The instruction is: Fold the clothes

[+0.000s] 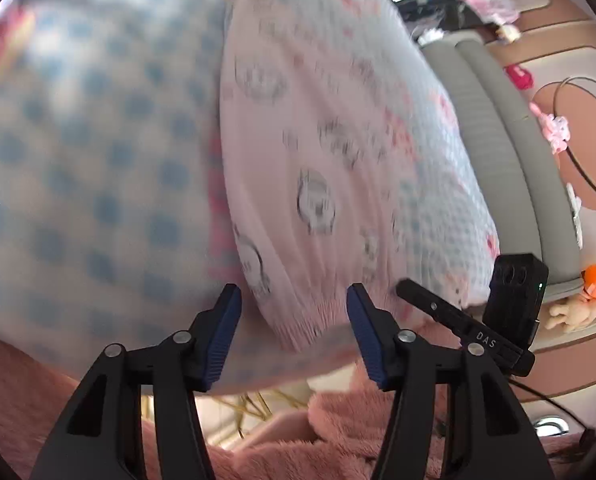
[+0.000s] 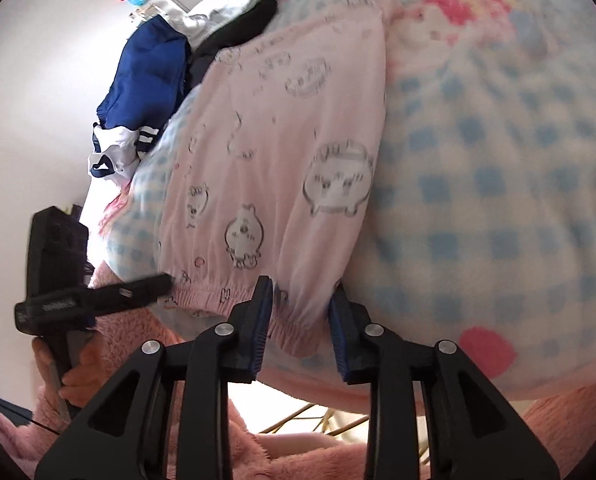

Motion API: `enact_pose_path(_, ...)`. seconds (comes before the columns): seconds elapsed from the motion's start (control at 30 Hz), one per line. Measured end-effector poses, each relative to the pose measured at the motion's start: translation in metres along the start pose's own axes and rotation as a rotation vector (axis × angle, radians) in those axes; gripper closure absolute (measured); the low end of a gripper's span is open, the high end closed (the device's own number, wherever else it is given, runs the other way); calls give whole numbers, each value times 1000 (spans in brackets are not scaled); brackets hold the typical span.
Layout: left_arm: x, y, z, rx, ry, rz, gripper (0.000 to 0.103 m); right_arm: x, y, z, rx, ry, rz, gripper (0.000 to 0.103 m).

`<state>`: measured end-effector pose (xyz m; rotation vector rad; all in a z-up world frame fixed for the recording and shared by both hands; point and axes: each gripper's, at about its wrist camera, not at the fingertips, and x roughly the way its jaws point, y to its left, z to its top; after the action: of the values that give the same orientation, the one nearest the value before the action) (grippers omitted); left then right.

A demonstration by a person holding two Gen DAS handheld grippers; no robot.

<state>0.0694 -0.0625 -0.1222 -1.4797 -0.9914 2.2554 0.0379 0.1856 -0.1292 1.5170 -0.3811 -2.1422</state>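
Here, your pink printed garment (image 2: 274, 148) lies flat on the blue-checked blanket (image 2: 477, 184), long axis running away from you, elastic hem nearest. Your left gripper (image 1: 294, 316) stands wide open over that hem, gripping nothing. Your right gripper (image 2: 299, 304) is partly open, the hem between unpressed pads.

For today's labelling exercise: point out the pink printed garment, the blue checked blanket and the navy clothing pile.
Pink printed garment (image 2: 266, 152): right wrist view, middle of its fabric.
Blue checked blanket (image 2: 477, 184): right wrist view, checked surface right of the garment.
Navy clothing pile (image 2: 146, 68): right wrist view, blue fabric.
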Motion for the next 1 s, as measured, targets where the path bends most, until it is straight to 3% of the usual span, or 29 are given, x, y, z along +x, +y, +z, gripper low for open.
enact_pose_path(0.2,-3,21,50,-13,-106,49,46,-16,-23,38,26,-65,-38,70)
enact_pose_path(0.3,12,41,64,-58,-63,-10,46,-7,-35,62,51,-68,-45,70)
enact_pose_path(0.4,28,40,68,-44,-35,-68,47,7,-46,72,96,-49,23,70)
enact_pose_path(0.53,41,42,70,-33,-20,-48,48,30,-50,82,138,-19,162,72)
enact_pose_path(0.6,45,39,70,-44,-41,-45,67,36,-45,86,117,-21,133,78)
enact_pose_path(0.63,46,36,70,-39,-53,-33,92,39,-42,88,107,-22,119,82)
enact_pose_path(0.7,44,29,66,-1,-66,25,92,39,-35,89,72,-38,81,95)
enact_pose_path(0.83,24,16,59,68,-117,82,96,21,-20,84,4,-104,10,99)
enact_pose_path(0.93,22,40,55,46,-95,125,96,13,-22,80,-20,-130,-59,99)
enact_pose_path(1.0,30,56,54,-21,-63,103,92,23,-31,77,-14,-107,-111,99)
